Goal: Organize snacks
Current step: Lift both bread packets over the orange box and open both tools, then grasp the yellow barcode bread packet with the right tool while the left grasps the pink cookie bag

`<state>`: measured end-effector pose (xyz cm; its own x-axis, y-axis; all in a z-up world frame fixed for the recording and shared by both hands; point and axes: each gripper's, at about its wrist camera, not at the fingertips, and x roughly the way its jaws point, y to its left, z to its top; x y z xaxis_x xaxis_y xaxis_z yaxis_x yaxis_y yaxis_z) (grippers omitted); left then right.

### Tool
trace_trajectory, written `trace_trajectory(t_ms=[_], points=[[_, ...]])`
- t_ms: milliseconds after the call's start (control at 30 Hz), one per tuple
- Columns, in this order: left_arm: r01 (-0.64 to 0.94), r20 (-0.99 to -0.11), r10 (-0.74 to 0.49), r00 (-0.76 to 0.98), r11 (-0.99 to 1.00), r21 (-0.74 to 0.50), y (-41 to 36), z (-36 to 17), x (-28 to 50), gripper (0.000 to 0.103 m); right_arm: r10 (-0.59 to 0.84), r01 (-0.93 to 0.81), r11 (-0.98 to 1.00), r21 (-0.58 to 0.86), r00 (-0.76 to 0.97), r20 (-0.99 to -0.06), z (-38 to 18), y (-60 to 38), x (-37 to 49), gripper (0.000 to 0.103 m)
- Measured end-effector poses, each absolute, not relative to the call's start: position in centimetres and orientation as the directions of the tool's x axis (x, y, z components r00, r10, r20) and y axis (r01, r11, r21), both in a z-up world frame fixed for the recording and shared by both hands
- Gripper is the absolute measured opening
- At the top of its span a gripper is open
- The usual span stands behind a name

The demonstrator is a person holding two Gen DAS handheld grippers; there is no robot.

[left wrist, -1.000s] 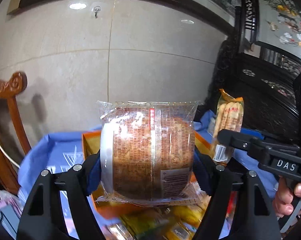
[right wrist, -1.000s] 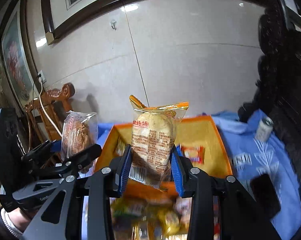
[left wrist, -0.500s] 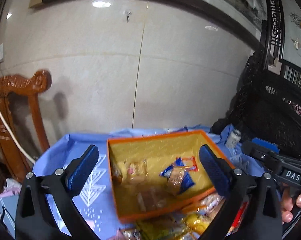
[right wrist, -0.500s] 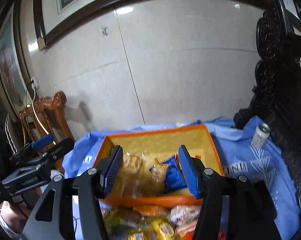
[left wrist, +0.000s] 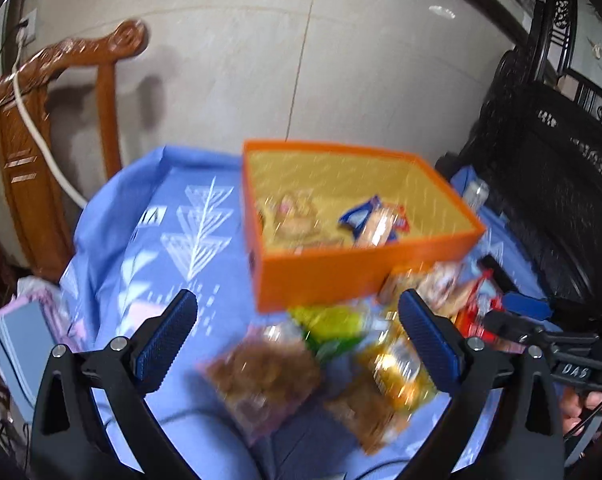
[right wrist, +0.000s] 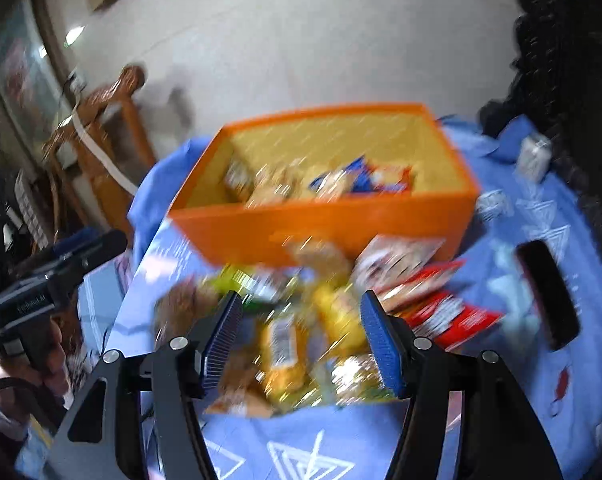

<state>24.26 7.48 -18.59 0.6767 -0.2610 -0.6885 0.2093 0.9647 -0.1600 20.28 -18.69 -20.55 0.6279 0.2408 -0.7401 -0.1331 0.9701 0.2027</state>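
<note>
Snacks (left wrist: 333, 360) heaped before orange box (left wrist: 357, 276); left gripper (left wrist: 297, 340) and right gripper (right wrist: 301, 340) spread, empty.

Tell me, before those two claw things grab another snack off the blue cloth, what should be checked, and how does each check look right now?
1. Left gripper empty, fingers spread: ok.
2. Right gripper empty, fingers spread: ok.
3. Loose snacks within reach, piled on the blue cloth in front of the orange box: ok.
4. One snack singled out between the fingers: not ok; several packets overlap.
5. Room left in the box: ok; yellow floor shows beside the few packets inside.
6. Picture sharp enough to aim: not ok; both views are motion-blurred.
</note>
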Motion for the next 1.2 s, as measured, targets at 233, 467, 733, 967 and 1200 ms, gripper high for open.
trace_trajectory(t_ms=[233,467,733,967,1200], points=[[0.206,-0.724,-0.246,0.644,0.968,-0.146,8.5,-20.5,22.3,0.099,0.248,-0.195,0.966,0.169,0.523,-0.816,-26.1,-15.0,21.6,0.06],[0.167,-0.761,-0.232,0.605,0.972,-0.164,9.2,-22.2,22.4,0.099,0.198,-0.175,0.976,0.13,0.46,-0.866,-30.1,-13.5,24.2,0.055],[0.17,-0.795,-0.231,0.56,0.972,-0.163,8.9,-25.2,24.0,0.099,0.218,-0.193,0.97,0.147,0.429,-0.877,-31.4,-13.0,24.6,0.039],[0.145,-0.834,-0.24,0.497,0.971,-0.192,8.6,-29.4,26.6,0.099,0.249,-0.131,0.968,0.213,0.455,-0.855,-28.6,-15.2,22.9,0.039],[0.04,-0.866,-0.222,0.449,0.973,-0.229,10.0,-32.6,28.3,0.098,0.25,-0.101,0.968,0.229,0.446,-0.859,-27.9,-15.5,22.0,0.039]])
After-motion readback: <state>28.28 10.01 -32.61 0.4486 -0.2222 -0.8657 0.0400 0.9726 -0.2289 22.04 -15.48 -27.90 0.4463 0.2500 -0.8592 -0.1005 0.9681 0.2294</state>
